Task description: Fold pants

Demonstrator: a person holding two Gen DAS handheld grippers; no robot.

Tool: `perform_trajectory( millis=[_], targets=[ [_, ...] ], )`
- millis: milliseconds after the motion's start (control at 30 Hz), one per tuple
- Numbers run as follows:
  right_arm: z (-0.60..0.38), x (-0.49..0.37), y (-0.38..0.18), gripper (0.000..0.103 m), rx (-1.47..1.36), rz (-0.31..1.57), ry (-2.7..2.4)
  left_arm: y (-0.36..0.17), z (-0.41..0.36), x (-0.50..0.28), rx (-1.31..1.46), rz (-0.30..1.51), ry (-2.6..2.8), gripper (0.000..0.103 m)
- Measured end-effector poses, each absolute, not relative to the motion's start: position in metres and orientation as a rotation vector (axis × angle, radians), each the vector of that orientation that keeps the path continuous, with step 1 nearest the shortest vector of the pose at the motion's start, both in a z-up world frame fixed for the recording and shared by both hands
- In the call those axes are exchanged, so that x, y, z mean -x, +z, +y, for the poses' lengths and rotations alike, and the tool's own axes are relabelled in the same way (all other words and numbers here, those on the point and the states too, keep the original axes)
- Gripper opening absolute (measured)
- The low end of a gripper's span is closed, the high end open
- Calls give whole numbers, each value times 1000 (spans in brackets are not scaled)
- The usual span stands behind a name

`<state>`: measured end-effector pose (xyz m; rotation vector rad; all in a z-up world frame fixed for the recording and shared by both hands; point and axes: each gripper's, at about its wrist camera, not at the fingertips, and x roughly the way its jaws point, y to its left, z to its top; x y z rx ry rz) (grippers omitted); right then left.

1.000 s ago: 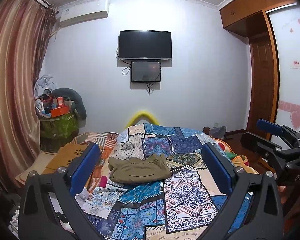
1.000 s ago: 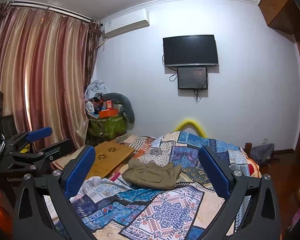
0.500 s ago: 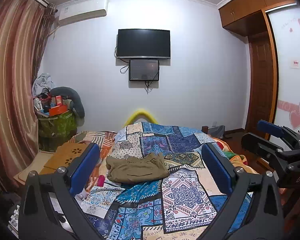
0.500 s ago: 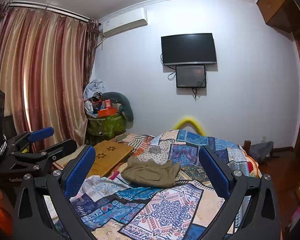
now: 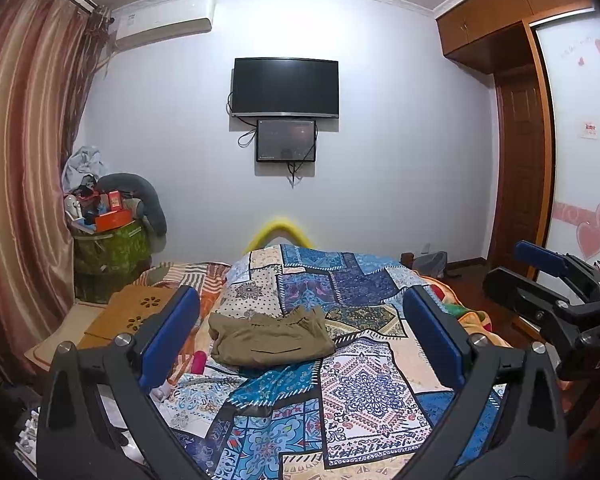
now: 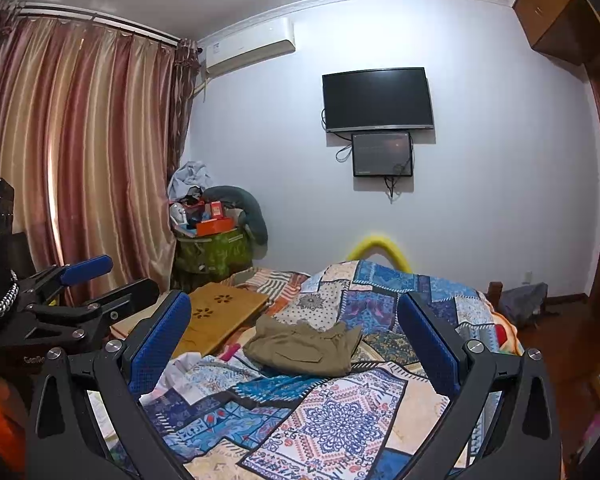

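Though the bed (image 5: 364, 392) with its patchwork quilt (image 6: 340, 420) fills both views, only the khaki pants (image 5: 270, 338) matter: they lie on the quilt as a compact, roughly rectangular bundle, apparently already folded. The left claw (image 5: 300, 336) and right claw (image 6: 294, 338) both hover well back from them, spread wide and holding nothing. Little seems left, perhaps only tidying the rumpled top edge.
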<state>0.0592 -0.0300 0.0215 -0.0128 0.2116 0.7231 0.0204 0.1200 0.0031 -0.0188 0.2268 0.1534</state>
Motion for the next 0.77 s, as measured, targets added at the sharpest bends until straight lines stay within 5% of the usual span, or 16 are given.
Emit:
perform_trajectory(
  millis=[767],
  targets=[
    [-28, -58, 23, 103, 13, 219, 721, 0, 121, -23, 32, 241, 149, 103]
  ],
)
